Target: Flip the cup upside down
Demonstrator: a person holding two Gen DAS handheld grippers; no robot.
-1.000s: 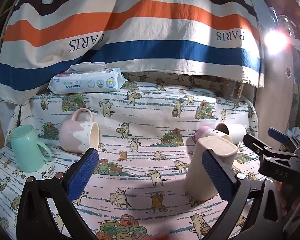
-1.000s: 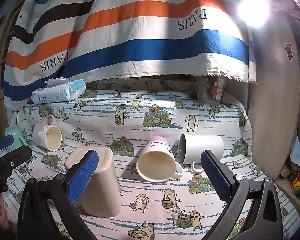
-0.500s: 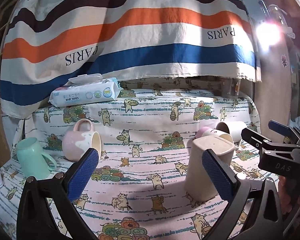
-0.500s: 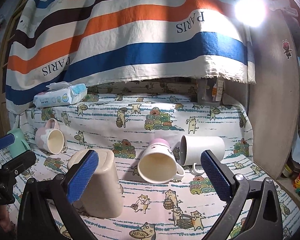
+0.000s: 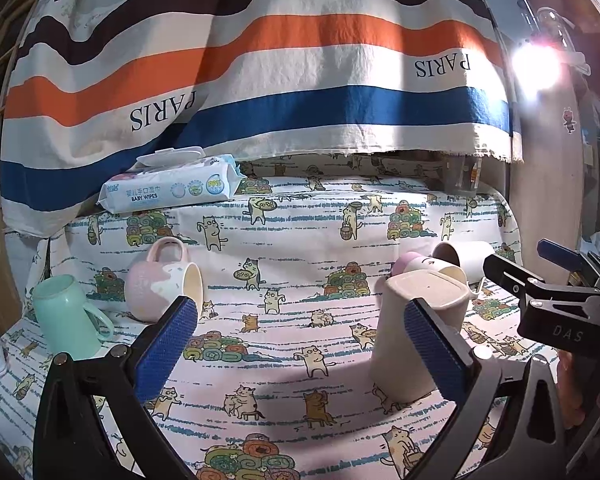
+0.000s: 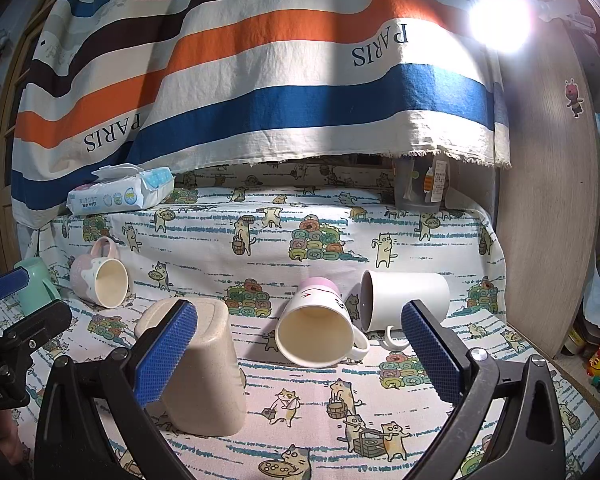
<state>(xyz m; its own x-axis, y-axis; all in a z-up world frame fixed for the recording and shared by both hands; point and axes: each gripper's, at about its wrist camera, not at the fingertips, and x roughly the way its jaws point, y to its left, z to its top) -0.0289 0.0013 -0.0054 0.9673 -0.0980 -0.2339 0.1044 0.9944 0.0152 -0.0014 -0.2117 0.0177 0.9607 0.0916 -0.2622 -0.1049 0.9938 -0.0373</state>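
Left gripper (image 5: 300, 344): jaws spread wide, nothing between the blue pads (image 5: 168, 346). Right gripper (image 6: 300, 350): jaws likewise spread wide, holding nothing.

The beige cup (image 6: 198, 364) stands inverted on the cat-print cloth (image 6: 324, 216), its flat base up and its wider mouth against the cloth. In the left wrist view the beige cup (image 5: 414, 332) sits at the right side of the jaw gap, partly behind the right pad; contact between pad and cup cannot be confirmed. In the right wrist view it sits at the left side of the gap, behind the left pad. In neither view is it clamped.

Other cups on the cloth:
- Pink-bottomed cup (image 6: 318, 326): on its side, mouth toward the right wrist camera, between the right gripper's pads and further back.
- White mug (image 6: 406, 300): on its side, just right of the pink-bottomed cup, handle down against the cloth.
- Pink mug (image 5: 160, 286): on its side, handle up, left of the beige cup and well apart from it.
- Green cup (image 5: 66, 320): upright at the far left edge.

A pack of wipes (image 5: 172, 188) lies at the back left, under the striped drape (image 5: 260, 80). A lamp (image 6: 500, 22) glares at upper right.
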